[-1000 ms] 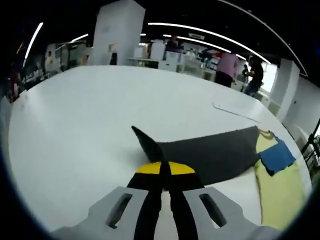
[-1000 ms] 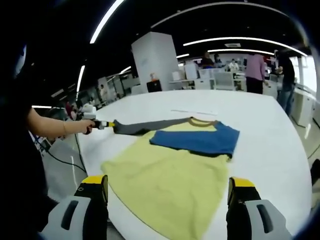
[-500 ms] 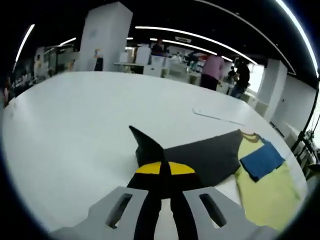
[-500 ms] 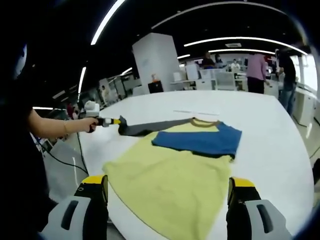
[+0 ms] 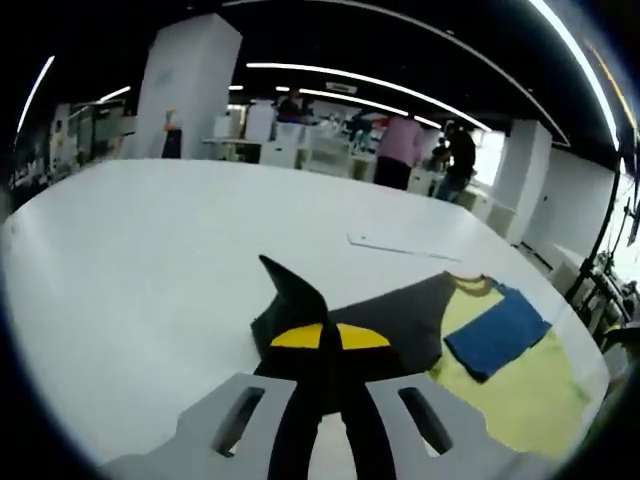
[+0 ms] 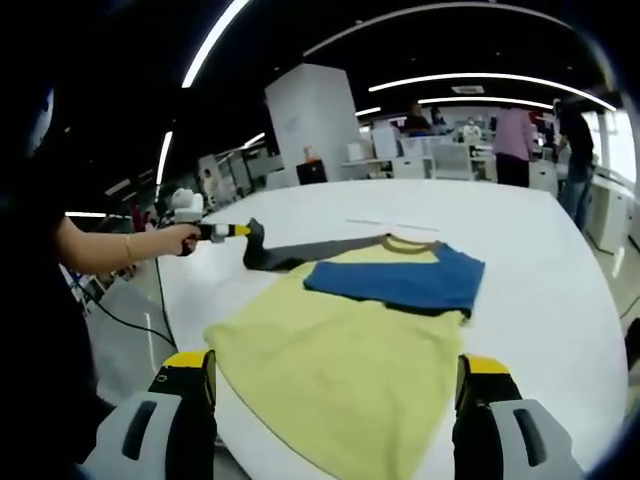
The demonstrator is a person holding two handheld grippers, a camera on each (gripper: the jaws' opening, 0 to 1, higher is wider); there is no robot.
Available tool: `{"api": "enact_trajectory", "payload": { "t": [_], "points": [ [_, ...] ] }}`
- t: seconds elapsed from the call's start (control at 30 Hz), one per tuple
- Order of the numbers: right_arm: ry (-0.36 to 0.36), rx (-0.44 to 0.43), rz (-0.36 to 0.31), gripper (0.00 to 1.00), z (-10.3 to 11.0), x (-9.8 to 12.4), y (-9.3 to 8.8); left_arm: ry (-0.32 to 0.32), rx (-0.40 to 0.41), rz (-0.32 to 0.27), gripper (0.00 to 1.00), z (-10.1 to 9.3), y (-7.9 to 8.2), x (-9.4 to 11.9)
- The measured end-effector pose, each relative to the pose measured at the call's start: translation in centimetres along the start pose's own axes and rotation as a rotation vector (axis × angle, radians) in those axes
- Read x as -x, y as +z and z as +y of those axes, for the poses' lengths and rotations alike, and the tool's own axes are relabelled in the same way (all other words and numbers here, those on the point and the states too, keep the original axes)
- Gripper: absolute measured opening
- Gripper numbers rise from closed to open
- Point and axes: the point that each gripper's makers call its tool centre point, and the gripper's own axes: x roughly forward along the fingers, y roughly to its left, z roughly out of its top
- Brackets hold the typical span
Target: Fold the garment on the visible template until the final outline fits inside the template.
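The shirt [image 6: 350, 340] lies spread on the white counter [image 6: 530, 250], its yellow body nearest the right gripper's camera. One blue sleeve [image 6: 400, 278] is folded across the chest, below the neckline. The grey sleeve [image 6: 300, 252] stretches out to the side, and its end is lifted off the counter.

That raised end is pinched in the left gripper [image 6: 240, 231], which a person's hand [image 6: 180, 238] holds out over the counter's edge. In the left gripper view the left gripper [image 5: 330, 335] has its fingers [image 5: 298, 345] closed tight on the dark grey cloth [image 5: 380, 320], a point of which sticks up just past the yellow tips. Beyond it the blue sleeve [image 5: 497, 335] and the yellow body [image 5: 510, 395] lie flat.

The right gripper [image 6: 335, 385] hovers above the near hem of the shirt, its fingers [image 6: 190, 400] wide apart with nothing between them.

A thin pale strip [image 5: 400, 247], perhaps tape or a paper edge, lies on the counter behind the collar. People [image 5: 400, 150] stand among desks in the background.
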Motion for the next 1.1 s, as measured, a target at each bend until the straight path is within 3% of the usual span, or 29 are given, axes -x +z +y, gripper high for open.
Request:
{"api": "enact_trajectory", "payload": {
  "t": [0.7, 1.1],
  "points": [
    [-0.010, 0.006, -0.004, 0.99, 0.4, 0.1, 0.1, -0.134, 0.022, -0.048, 0.00, -7.2, 2.2, -1.3],
    [-0.012, 0.004, -0.004, 0.99, 0.3, 0.3, 0.0, -0.189, 0.033, -0.042, 0.00, -11.3, 2.2, -2.4]
  ]
}}
